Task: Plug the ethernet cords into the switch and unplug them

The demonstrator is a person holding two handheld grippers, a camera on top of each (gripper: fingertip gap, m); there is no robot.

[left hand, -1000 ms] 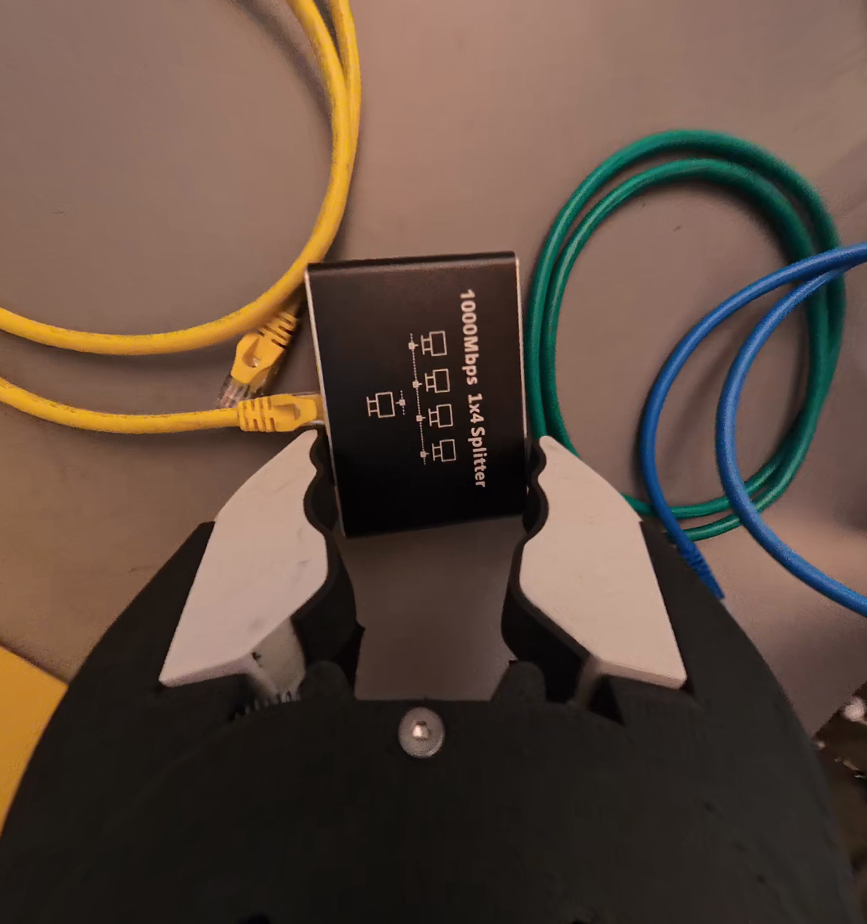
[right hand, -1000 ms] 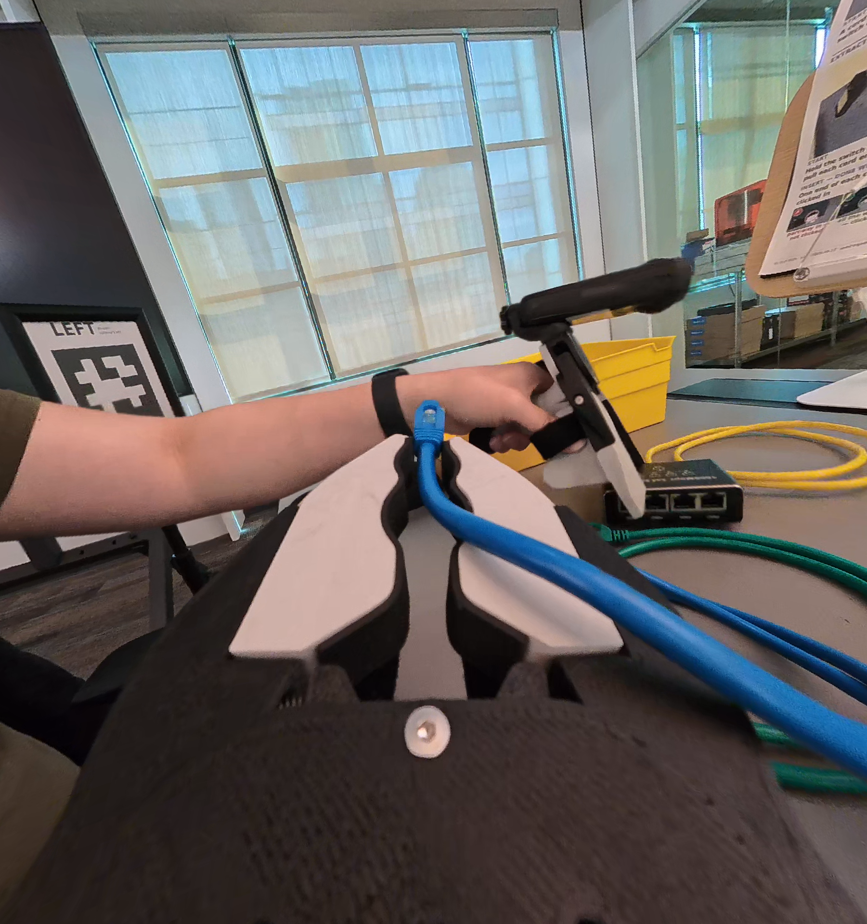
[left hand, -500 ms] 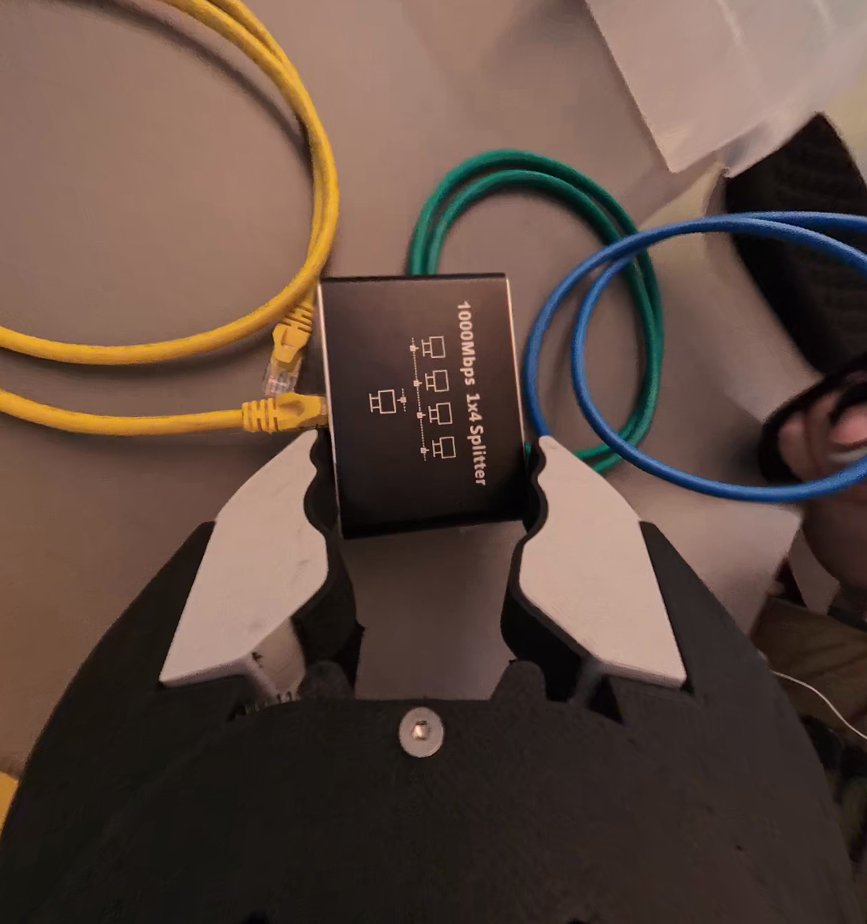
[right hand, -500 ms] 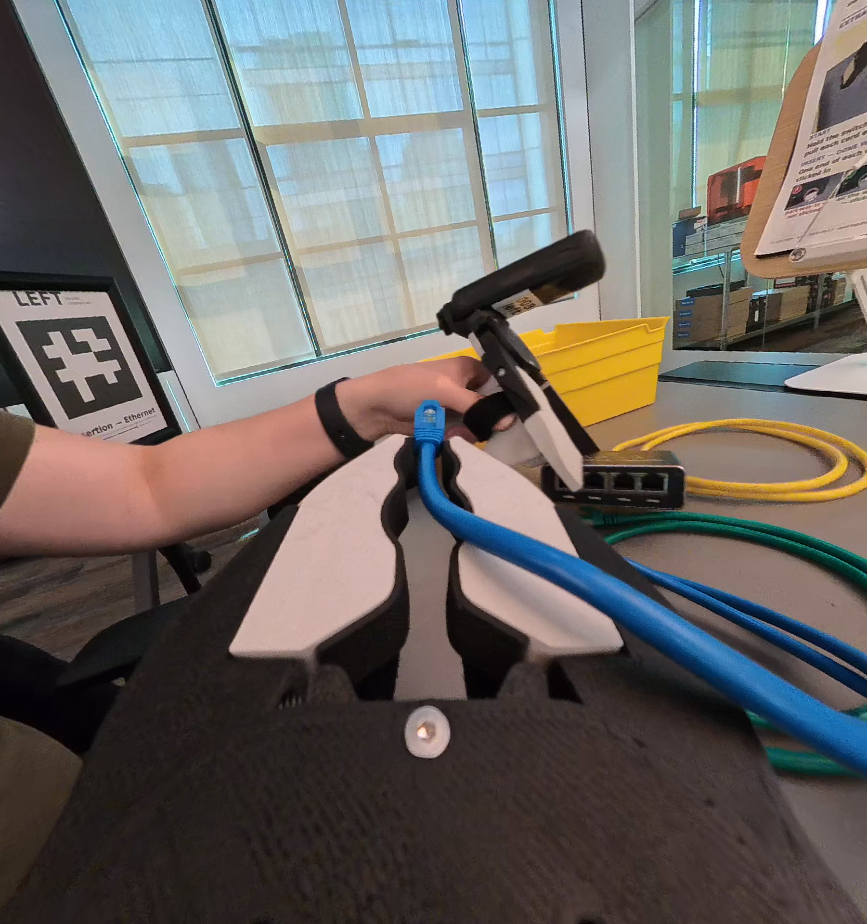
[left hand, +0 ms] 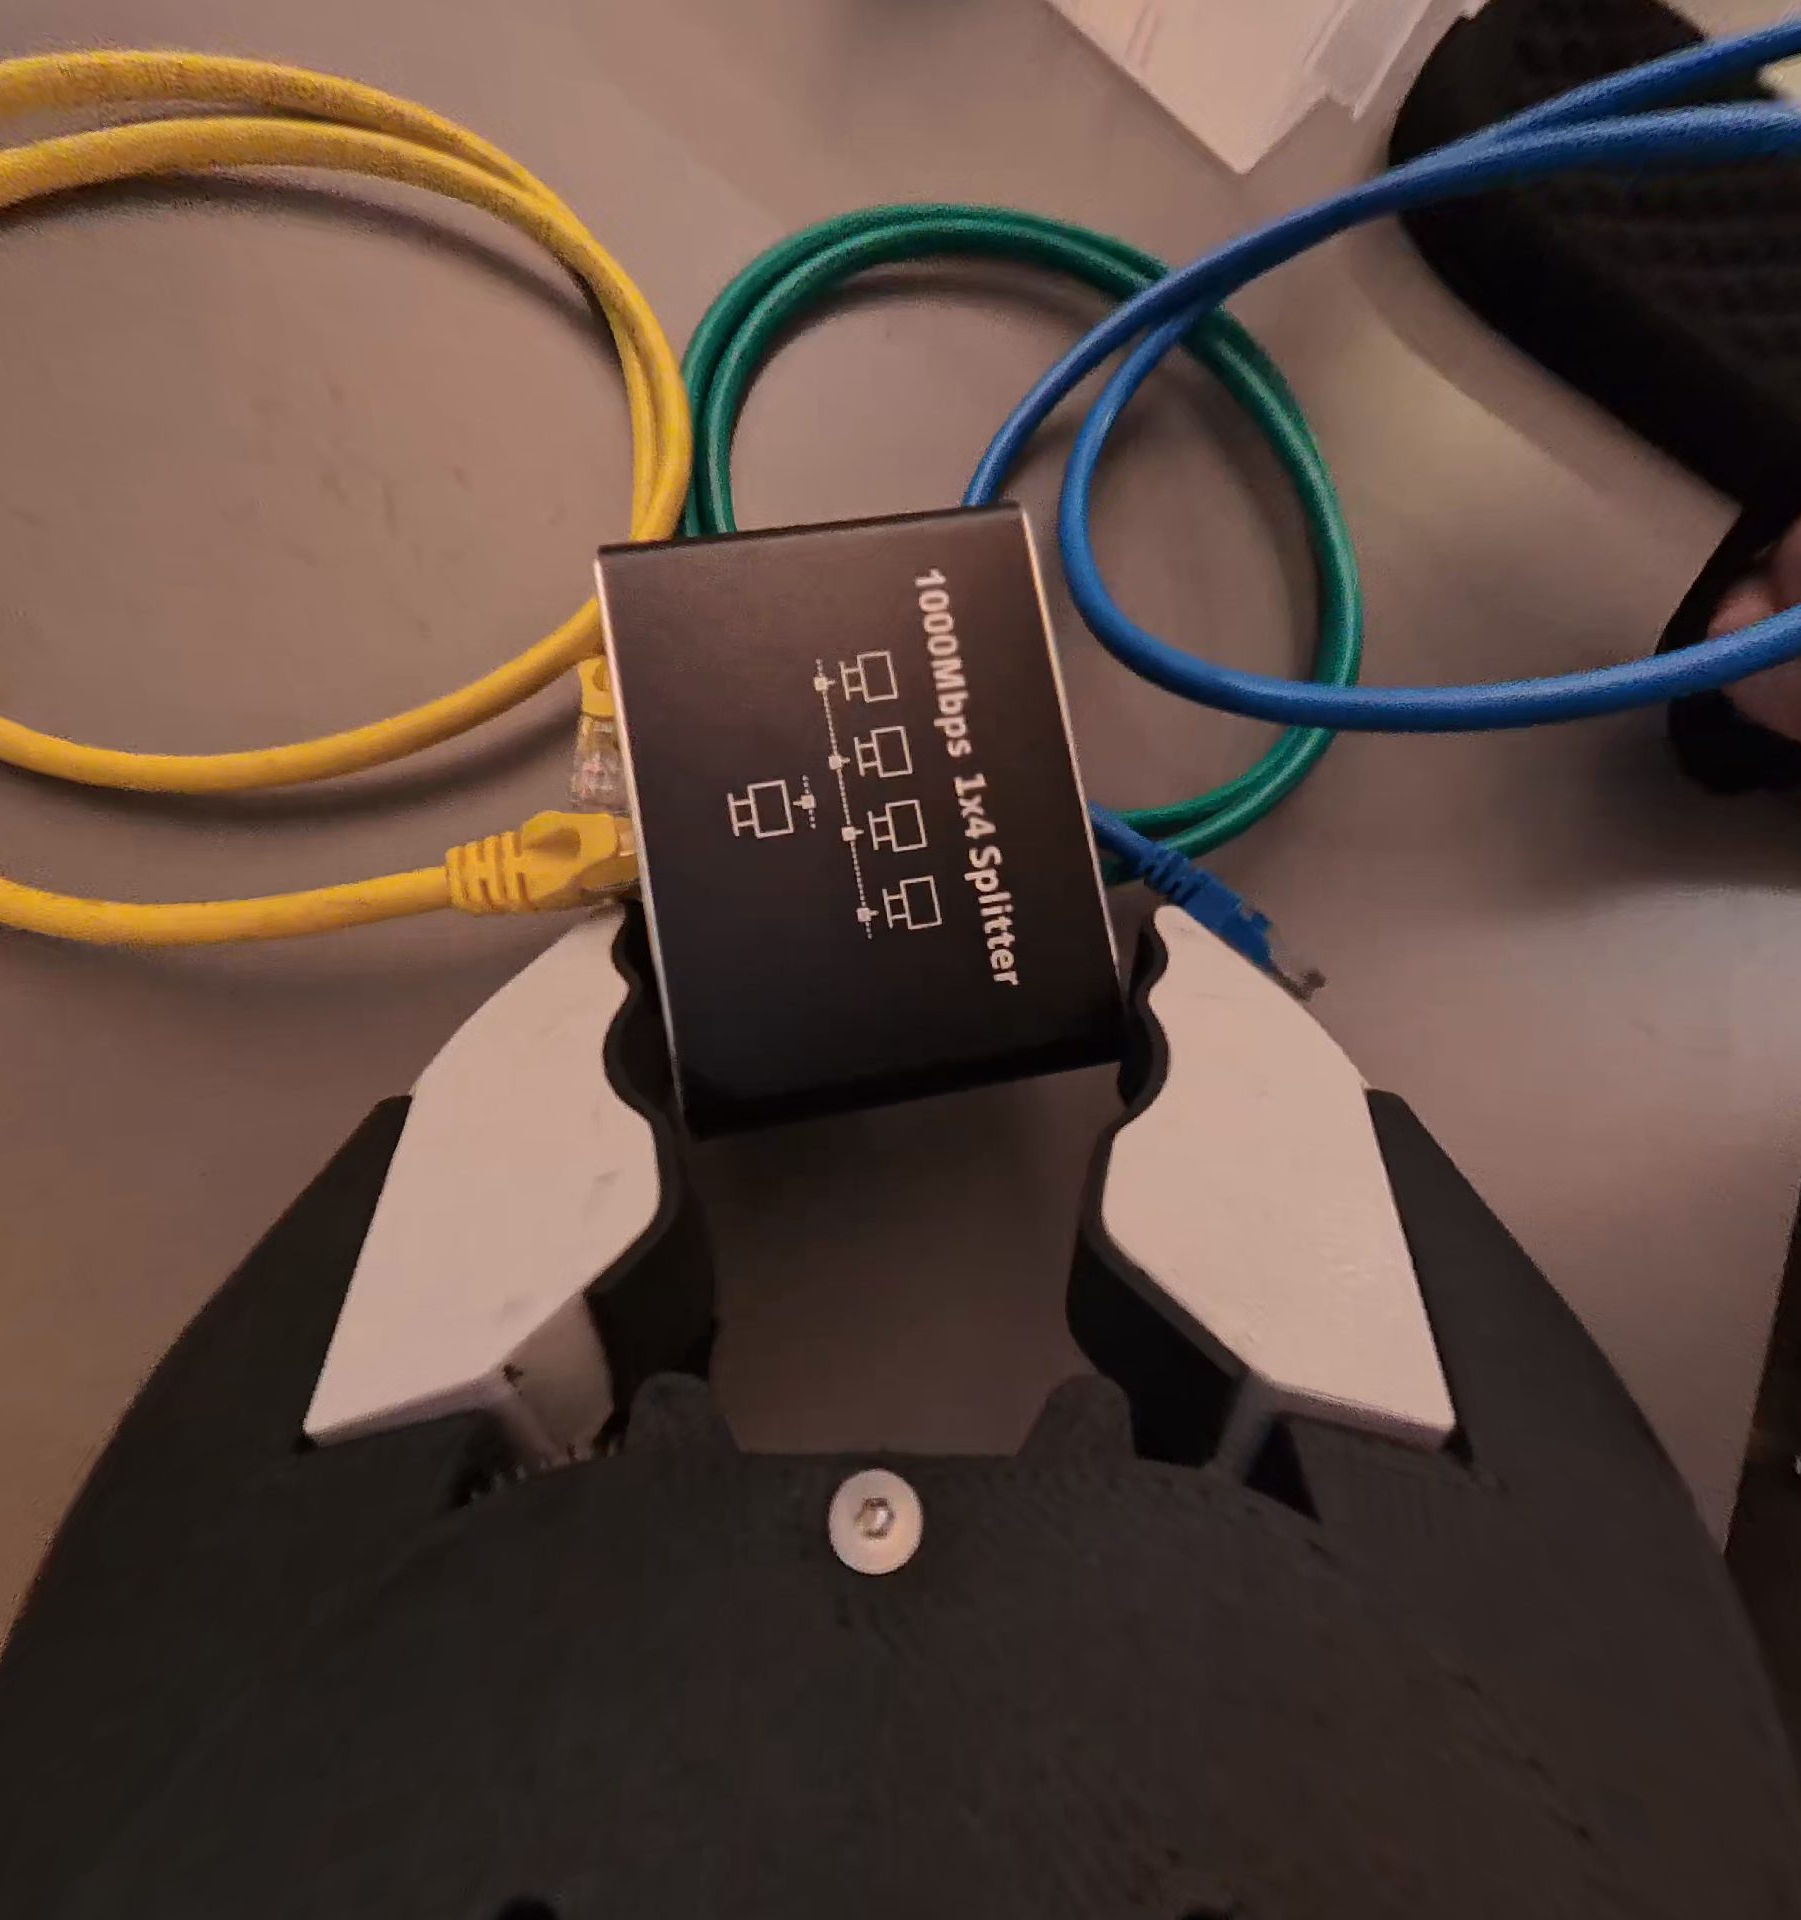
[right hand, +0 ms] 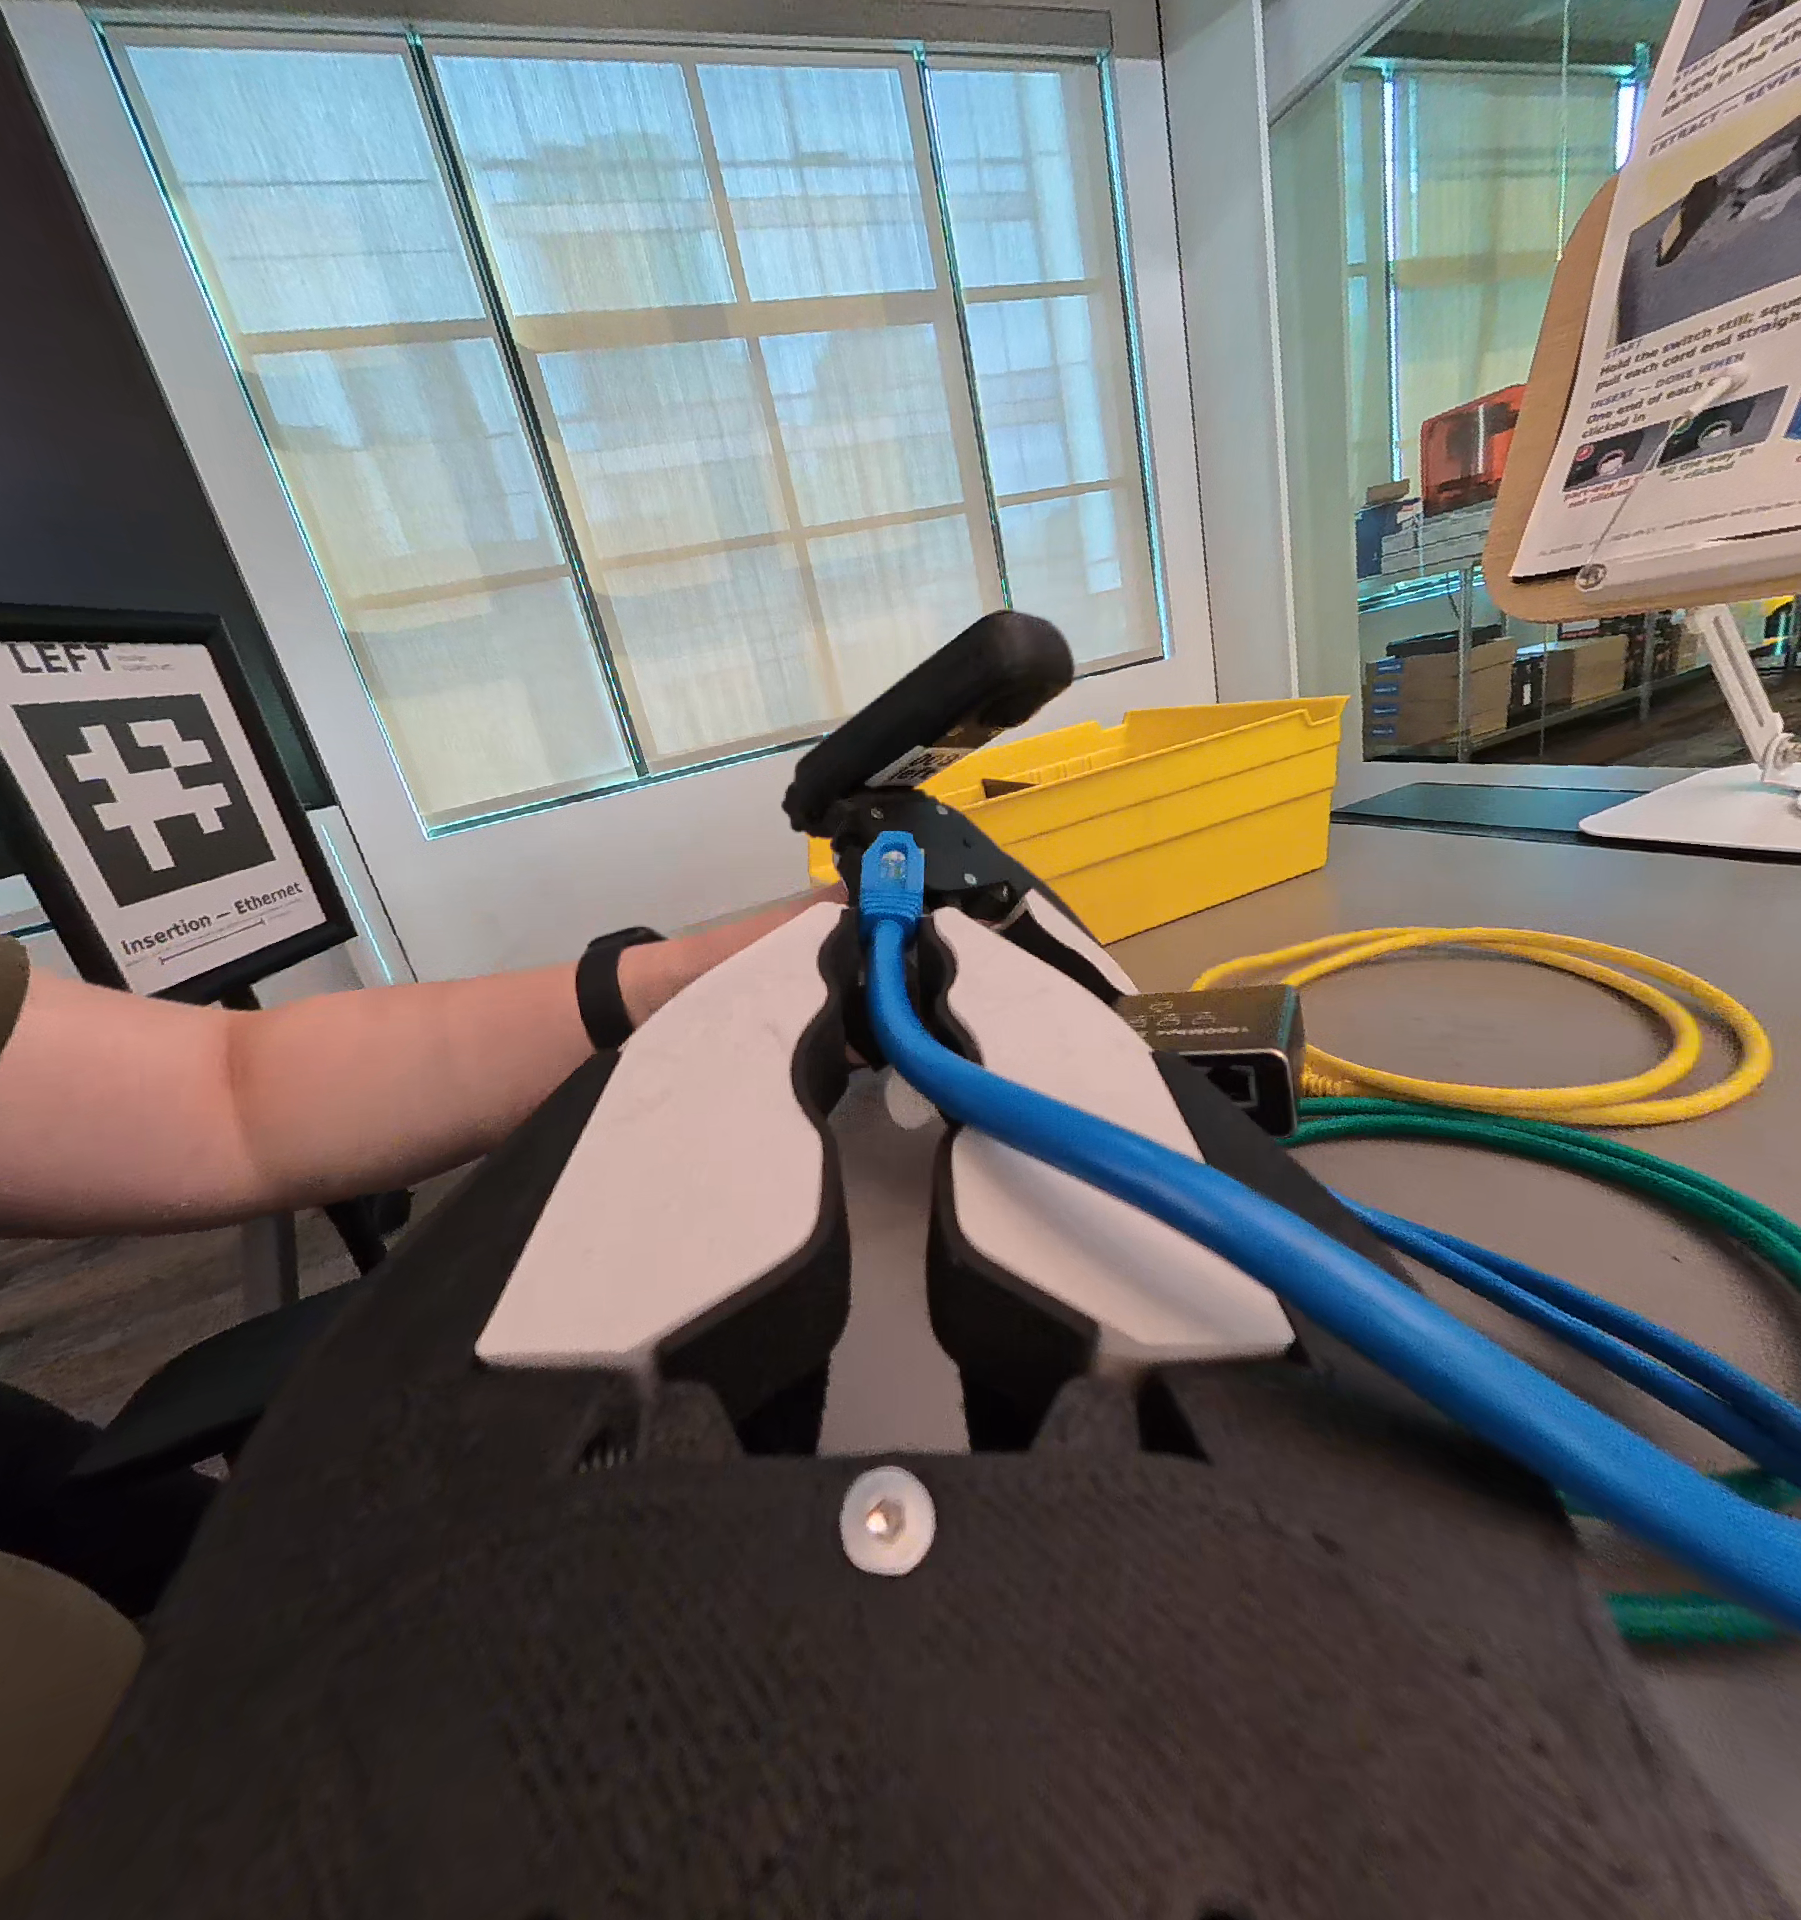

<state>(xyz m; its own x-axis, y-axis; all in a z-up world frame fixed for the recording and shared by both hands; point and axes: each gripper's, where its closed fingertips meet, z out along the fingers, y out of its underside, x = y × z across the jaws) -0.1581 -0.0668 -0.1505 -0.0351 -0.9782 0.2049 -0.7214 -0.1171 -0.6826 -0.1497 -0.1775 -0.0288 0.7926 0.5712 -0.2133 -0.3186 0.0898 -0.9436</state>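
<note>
My left gripper [left hand: 880, 940] is shut on the black switch [left hand: 854, 810], gripping its near end on the grey table. A yellow cord [left hand: 356, 665] lies coiled to the left, one plug [left hand: 553, 862] at the switch's left side. A green cord [left hand: 1322, 499] and a blue cord [left hand: 1114, 457] loop beyond and right of the switch; a loose blue plug [left hand: 1228, 914] lies by the right finger. My right gripper [right hand: 883, 925] is shut on the blue cord [right hand: 1135, 1153] just behind its plug [right hand: 891, 871], held up in the air. The switch [right hand: 1223, 1039] and left gripper [right hand: 927, 727] sit ahead of it.
A yellow bin [right hand: 1135, 800] stands at the table's far side. A clipboard with an instruction sheet [right hand: 1706, 312] on a white stand is at the right. A framed sign [right hand: 137, 800] stands off the table at left. A person's forearm [right hand: 304, 1081] reaches across.
The switch has turned slightly in the left gripper and the cords have shifted around it. The right gripper with the blue plug has moved closer to the switch and left gripper.
</note>
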